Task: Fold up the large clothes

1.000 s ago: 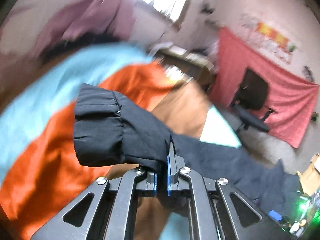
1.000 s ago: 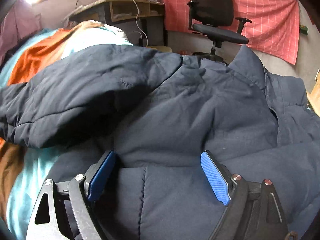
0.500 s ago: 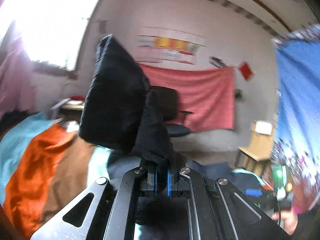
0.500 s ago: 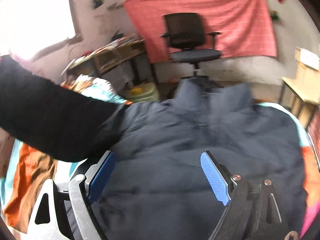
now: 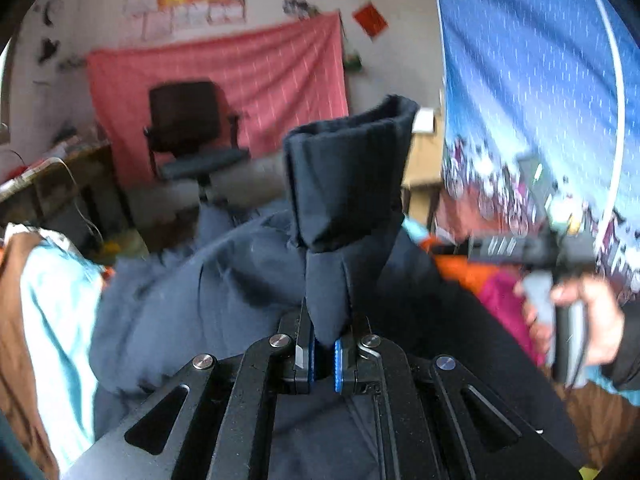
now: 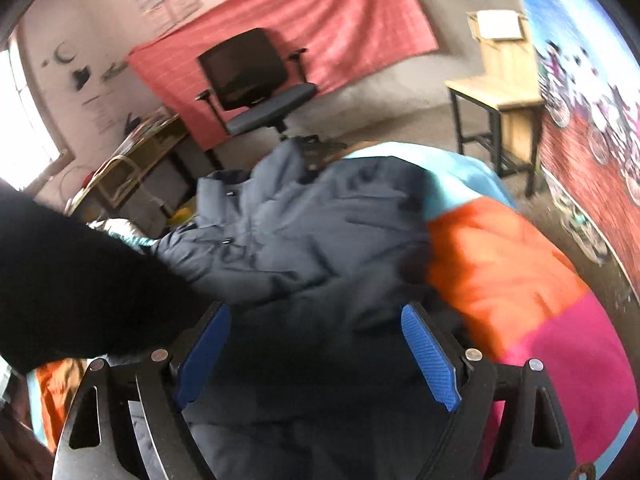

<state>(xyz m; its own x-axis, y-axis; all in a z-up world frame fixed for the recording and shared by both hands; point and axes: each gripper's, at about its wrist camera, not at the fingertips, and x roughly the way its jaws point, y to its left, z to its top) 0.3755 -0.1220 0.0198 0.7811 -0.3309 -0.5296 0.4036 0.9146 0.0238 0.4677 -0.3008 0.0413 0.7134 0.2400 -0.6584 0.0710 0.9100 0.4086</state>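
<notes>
A dark navy padded jacket (image 6: 304,240) lies spread over a bed with a striped cover of light blue, orange, brown and pink (image 6: 504,264). My left gripper (image 5: 323,336) is shut on the jacket's sleeve (image 5: 344,196), whose cuff stands up above the jaws over the jacket body (image 5: 192,300). The lifted sleeve (image 6: 72,292) fills the left of the right wrist view as a black mass. My right gripper (image 6: 316,344) hovers open over the jacket's lower part, its blue pads (image 6: 430,360) wide apart and gripping nothing. A hand (image 5: 576,316) holds the right gripper's handle.
A black office chair (image 6: 256,88) stands before a red cloth on the far wall (image 6: 280,20). A cluttered desk (image 6: 136,152) is at the left, and a small wooden table (image 6: 500,96) at the right. A blue patterned hanging (image 5: 520,80) flanks the bed's right side.
My left gripper has swung the sleeve from the bed's left side across over the jacket body. The right gripper rose and turned right, staying open.
</notes>
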